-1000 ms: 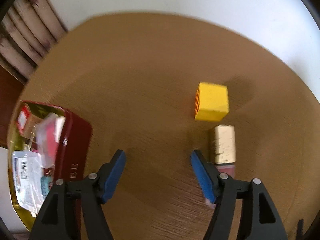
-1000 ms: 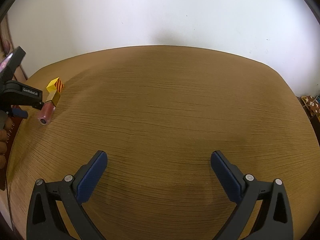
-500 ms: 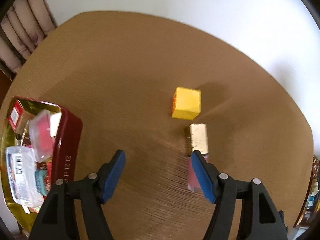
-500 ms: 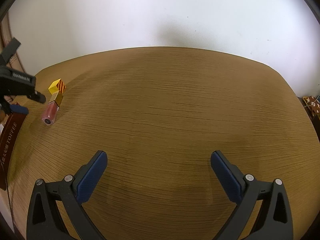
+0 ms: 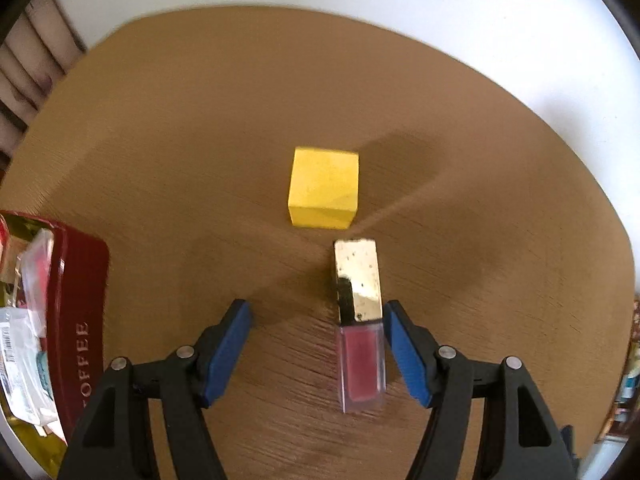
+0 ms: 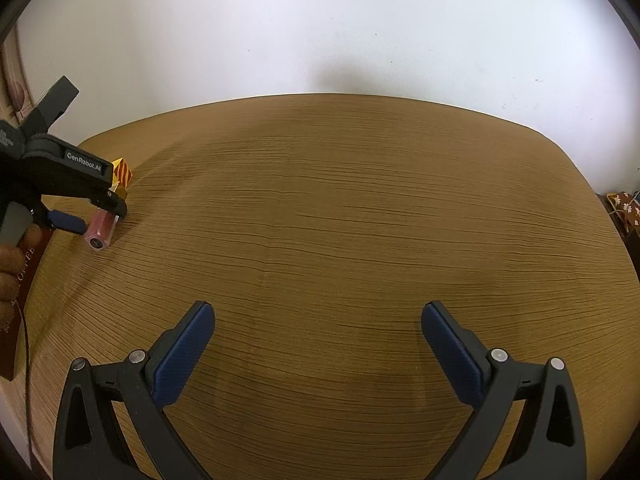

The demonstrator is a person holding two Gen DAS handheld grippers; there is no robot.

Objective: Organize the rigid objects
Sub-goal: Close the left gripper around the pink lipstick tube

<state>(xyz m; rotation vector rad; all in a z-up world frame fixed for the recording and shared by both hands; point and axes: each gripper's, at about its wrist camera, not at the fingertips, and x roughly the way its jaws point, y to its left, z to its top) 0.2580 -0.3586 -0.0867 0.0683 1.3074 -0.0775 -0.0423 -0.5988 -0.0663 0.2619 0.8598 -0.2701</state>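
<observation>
A lip gloss tube (image 5: 359, 320) with a gold cap and pink body lies on the brown table (image 5: 180, 140). My left gripper (image 5: 316, 344) is open around it; the tube lies just inside the right finger. A yellow cube (image 5: 324, 188) sits just beyond the tube. In the right wrist view the left gripper (image 6: 92, 216) straddles the tube (image 6: 100, 230) at the far left, with the cube (image 6: 122, 172) behind it. My right gripper (image 6: 316, 352) is open and empty over bare table.
A red toffee tin (image 5: 80, 320) holding several small packets stands at the left, close to the left gripper. A white wall runs behind the table. The table's edge curves round on the right.
The left gripper has moved forward and to the right, so the tube now lies between its fingers. The right gripper has stayed still.
</observation>
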